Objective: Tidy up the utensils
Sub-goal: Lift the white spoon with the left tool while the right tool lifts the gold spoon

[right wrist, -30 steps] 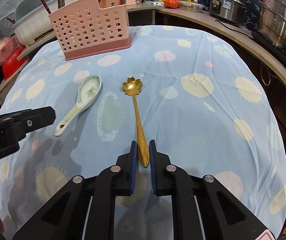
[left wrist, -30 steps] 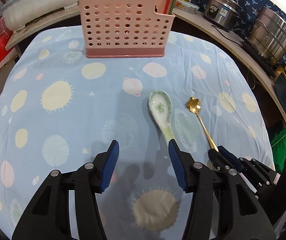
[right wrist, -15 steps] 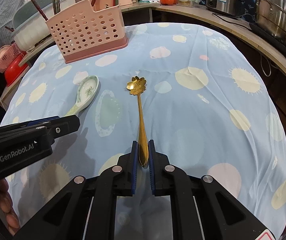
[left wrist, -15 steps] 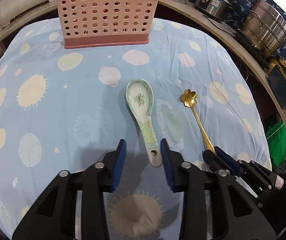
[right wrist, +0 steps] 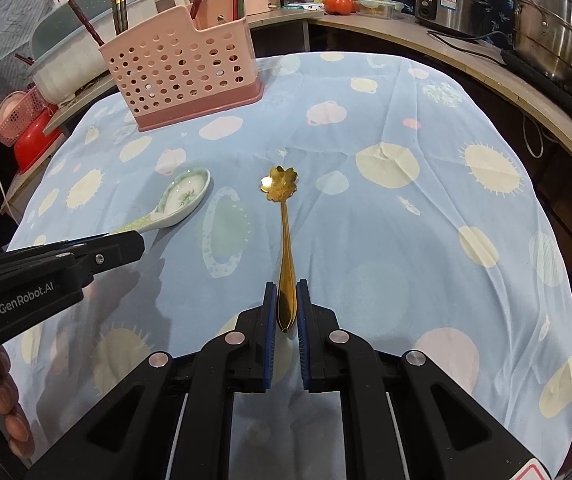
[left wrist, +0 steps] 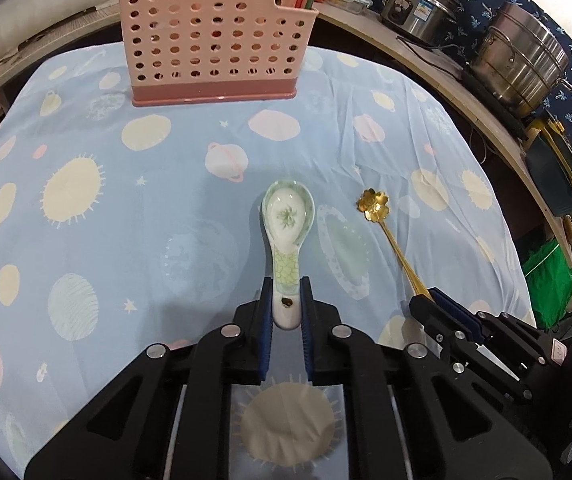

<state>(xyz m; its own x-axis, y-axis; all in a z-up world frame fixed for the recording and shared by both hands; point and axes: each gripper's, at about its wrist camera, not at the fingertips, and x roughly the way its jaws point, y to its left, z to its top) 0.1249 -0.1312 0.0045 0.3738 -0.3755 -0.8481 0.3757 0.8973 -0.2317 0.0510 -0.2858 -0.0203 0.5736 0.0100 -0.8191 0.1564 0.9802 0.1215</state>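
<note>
Spoons lie on a blue tablecloth (left wrist: 85,240) with yellow suns and pink dots, and each one has a gripper on its handle. The left gripper (left wrist: 286,294) has its two blue pads pressed on the sides of the white spoon (left wrist: 287,226), down near the end of the handle with the little hole. That spoon has a green rim and a small green flower in its bowl. It lies flat on the cloth with its bowl pointing away, toward the pink basket (left wrist: 213,40).

The right gripper (right wrist: 286,300) has its pads pinched on the fat end of the gold spoon (right wrist: 283,216). This spoon is thin and its bowl is shaped like a flower. It also lies flat on the cloth, with the flower end pointing away from the gripper.

In the left wrist view, the gold spoon (left wrist: 386,228) is just to the right of the white one, and the right gripper (left wrist: 432,300) shows at its low end. In the right wrist view, the white spoon (right wrist: 177,200) is to the left, and the left gripper (right wrist: 125,240) sticks in from the left side with the handle hidden under its tip. Some fingers (right wrist: 1,376) of the person show at the left edge.

The pink basket (right wrist: 181,76) has lots of round holes and stands at the far side of the table. Chopsticks (right wrist: 119,8) stick up out of it. Behind the table is a counter with big silver pots (right wrist: 554,28) and a red tomato (right wrist: 340,3).
</note>
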